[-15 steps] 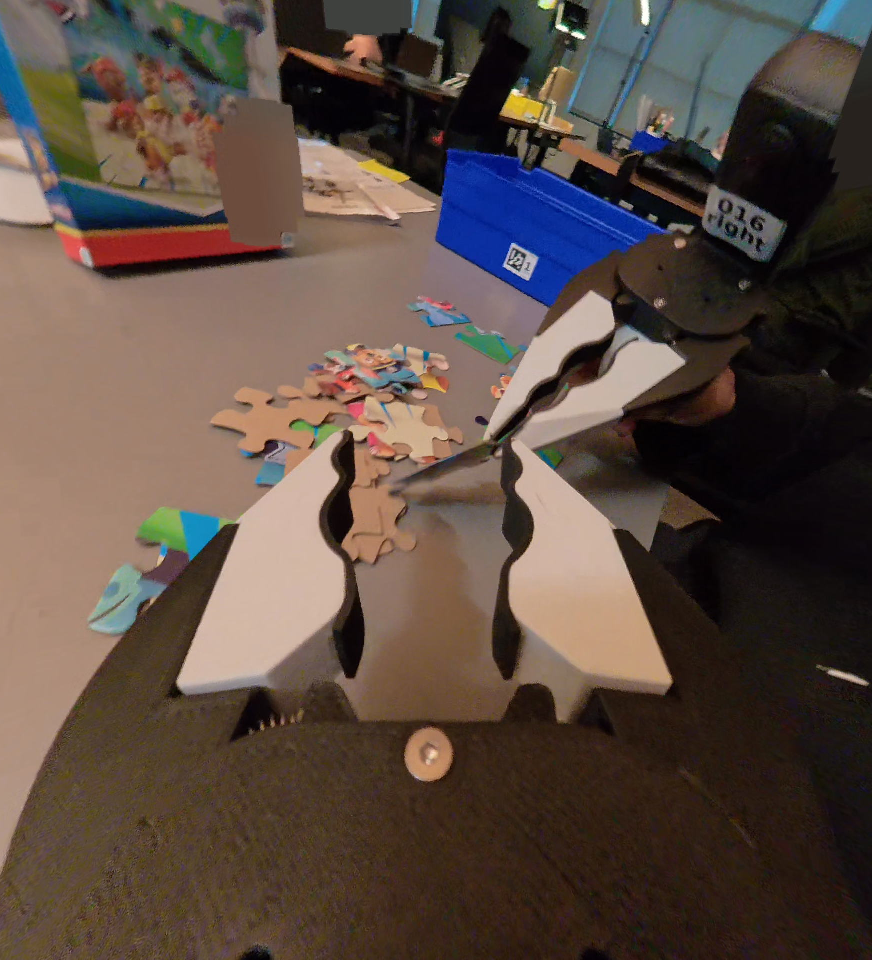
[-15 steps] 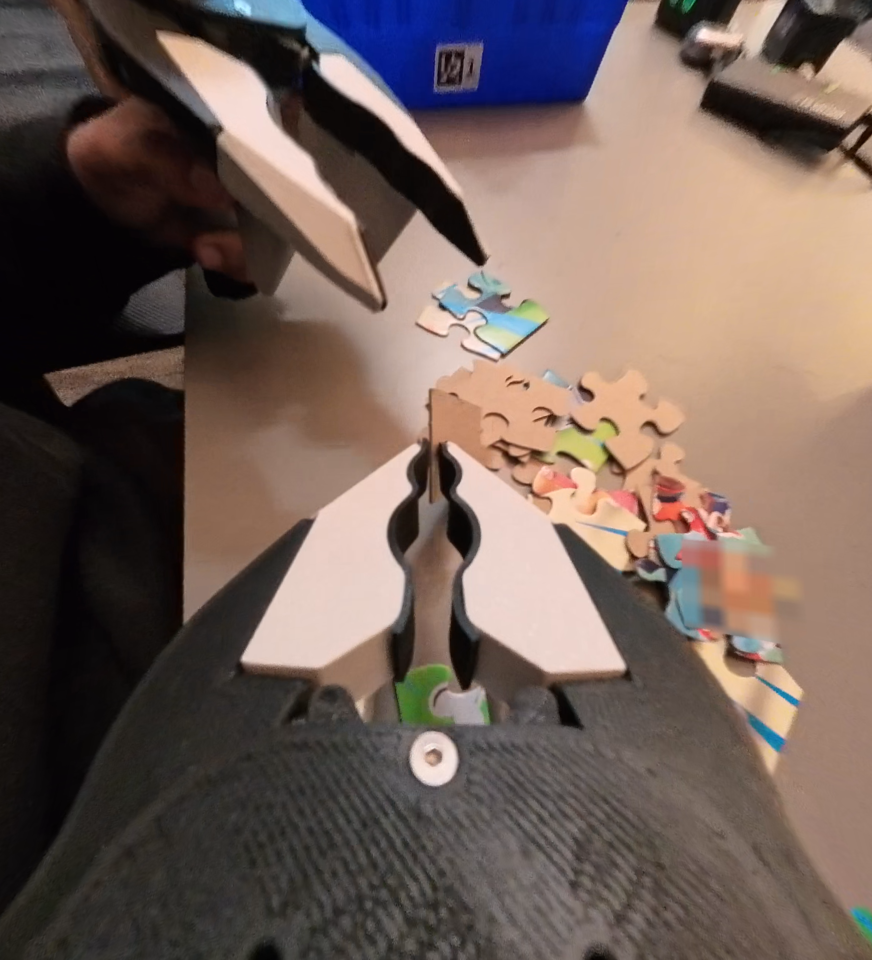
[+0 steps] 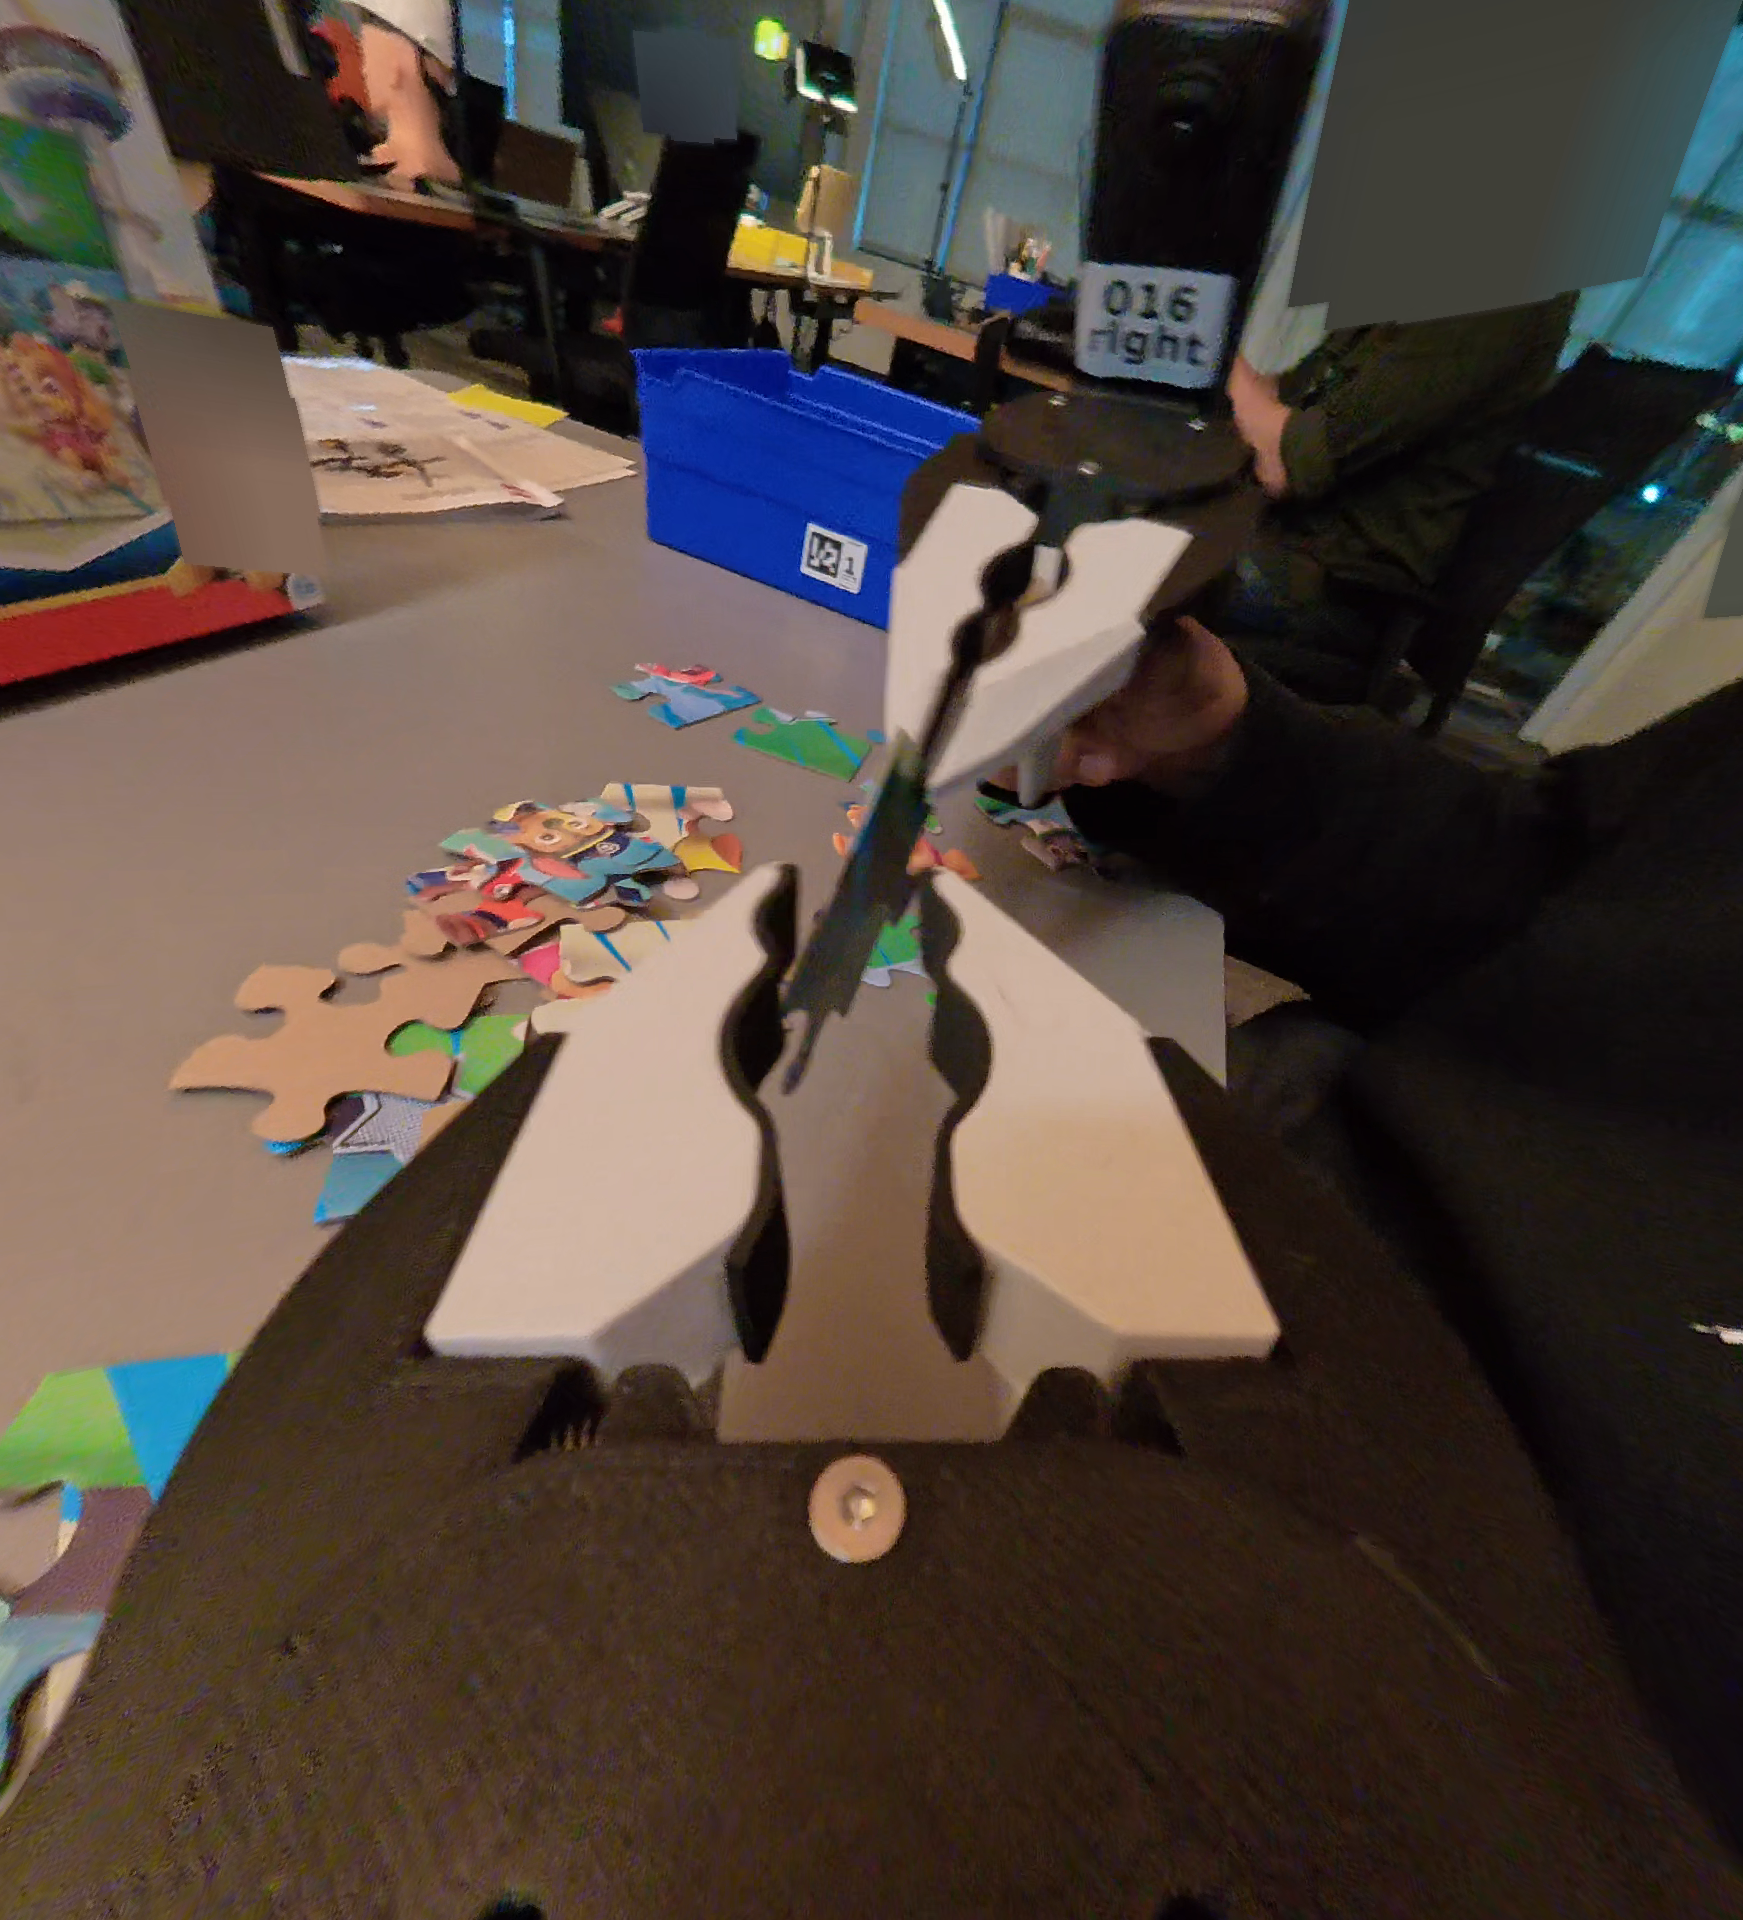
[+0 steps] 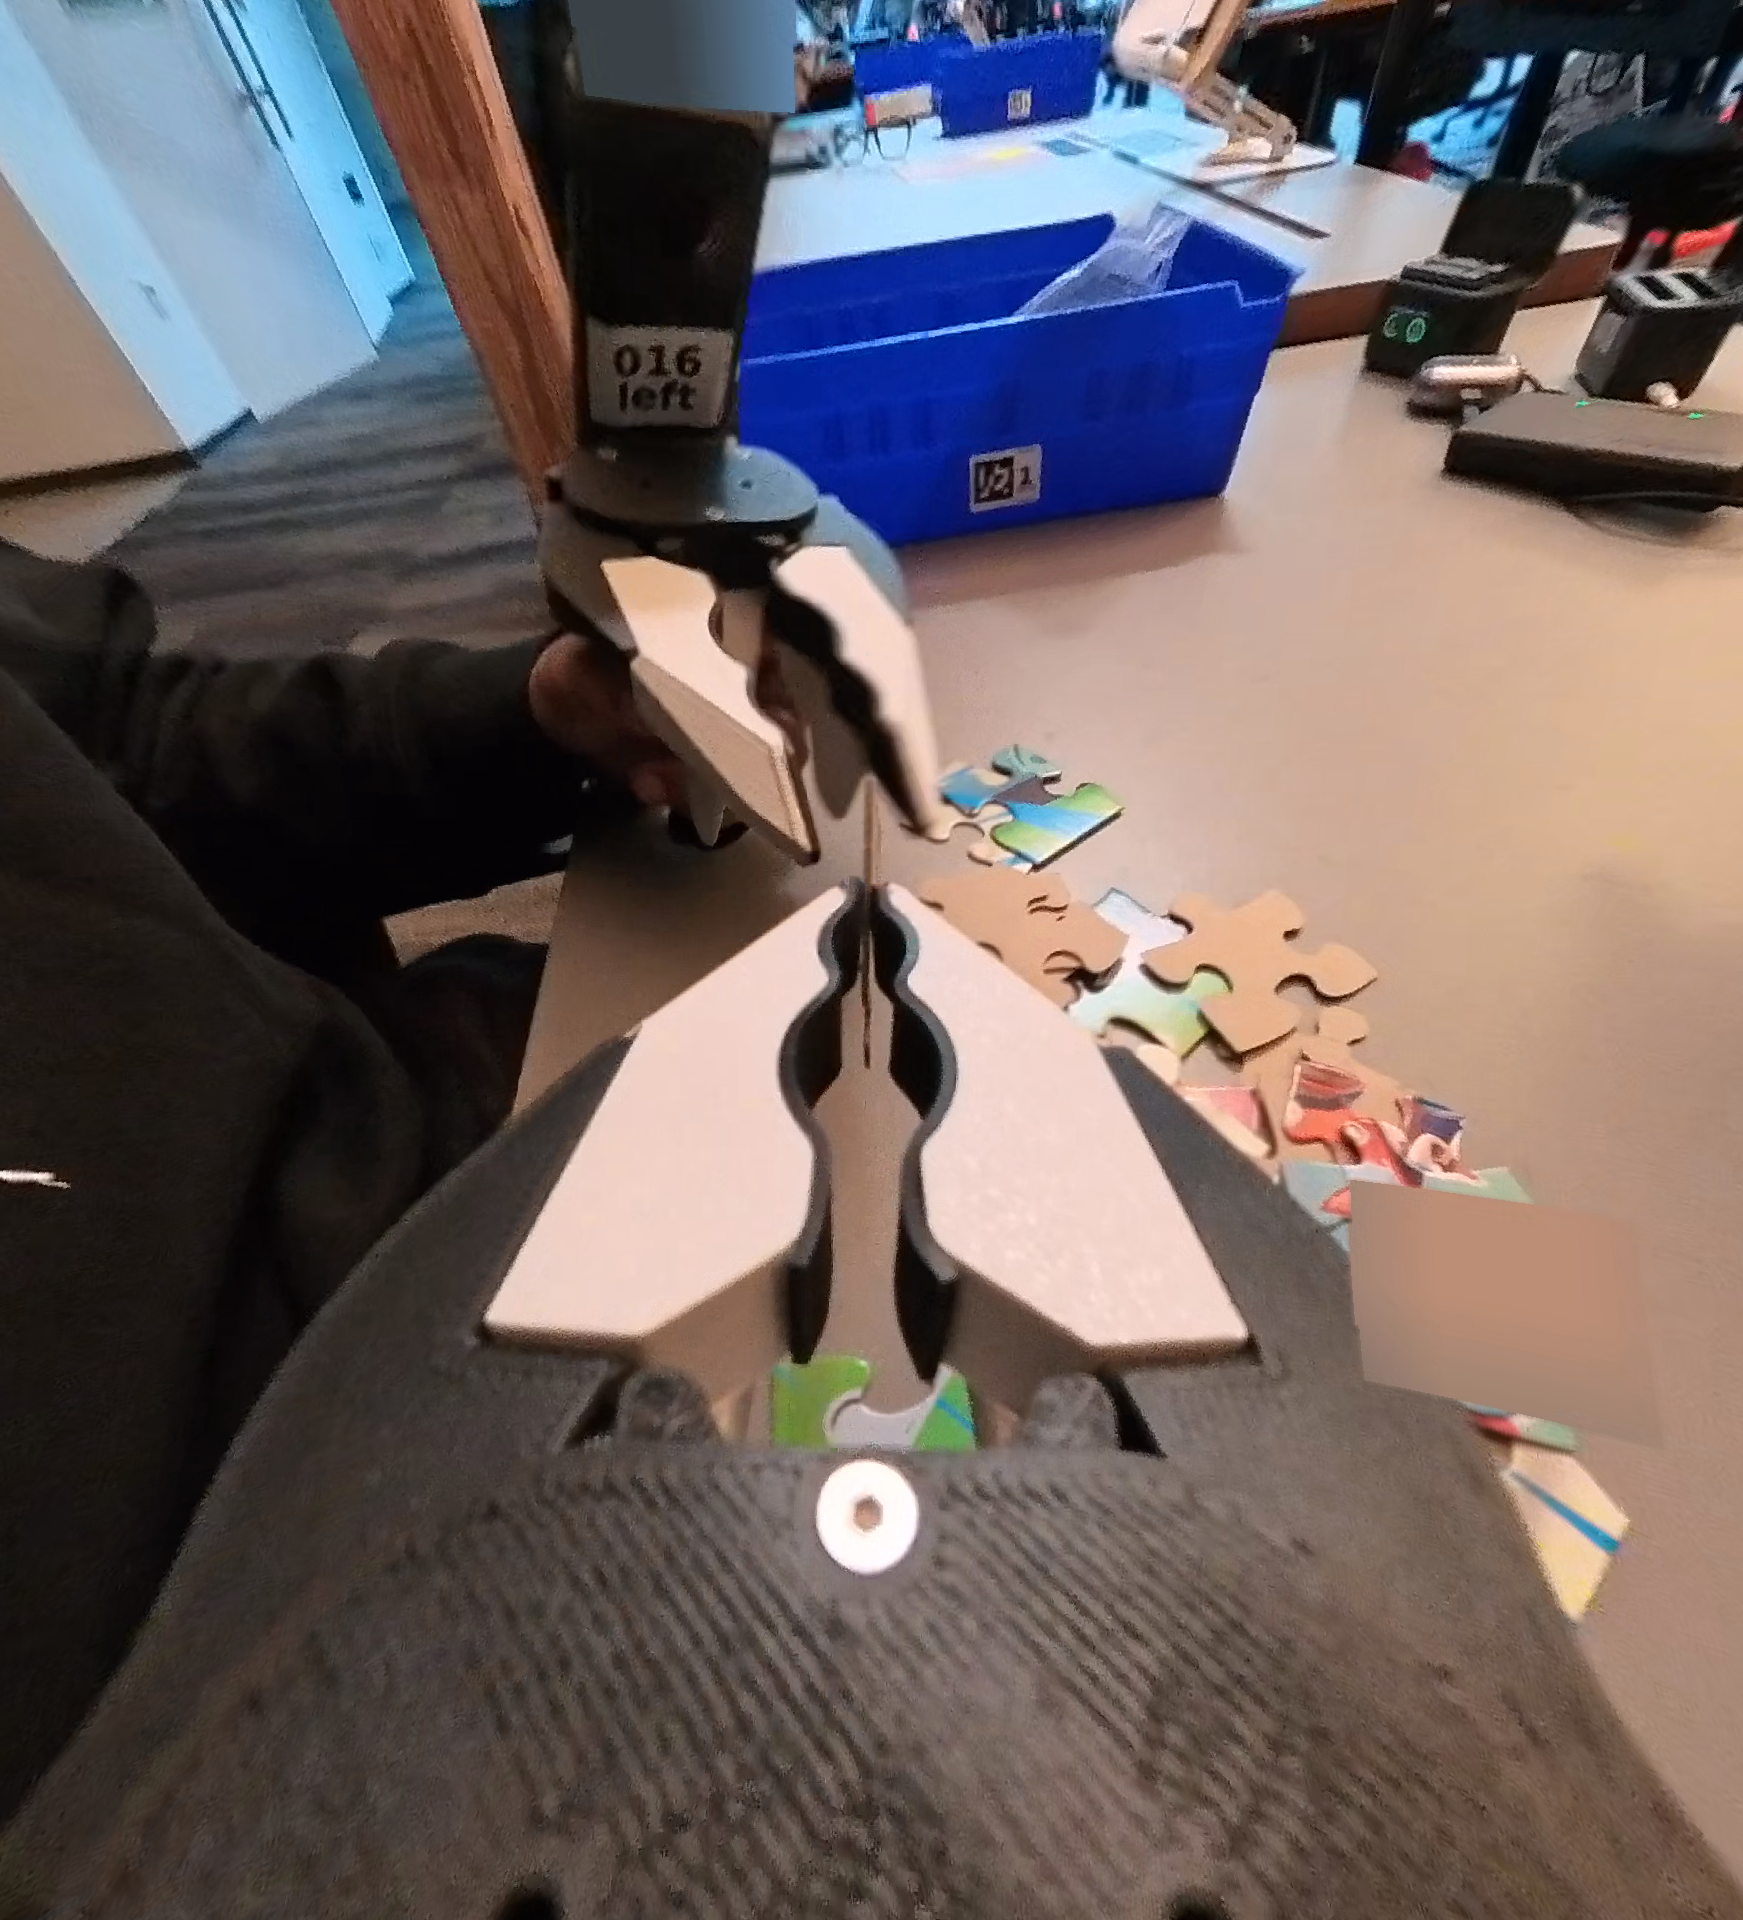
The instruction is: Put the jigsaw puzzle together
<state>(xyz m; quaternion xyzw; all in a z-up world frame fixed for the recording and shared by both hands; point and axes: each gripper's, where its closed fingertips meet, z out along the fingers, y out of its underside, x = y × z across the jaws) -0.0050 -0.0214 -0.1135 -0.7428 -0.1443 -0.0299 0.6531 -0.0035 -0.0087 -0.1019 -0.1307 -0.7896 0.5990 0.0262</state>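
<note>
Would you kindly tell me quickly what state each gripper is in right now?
Left gripper: open; the piece stands between its fingers, unpressed.
Right gripper: shut on a thin flat cardboard puzzle piece, held edge-on.

An open-plan office or lab workspace is shown. A long grey table lies under the gripper, with a blue storage bin ahead of it and black charging docks beyond to the right. Further desks, chairs and large windows are seen behind.
</note>
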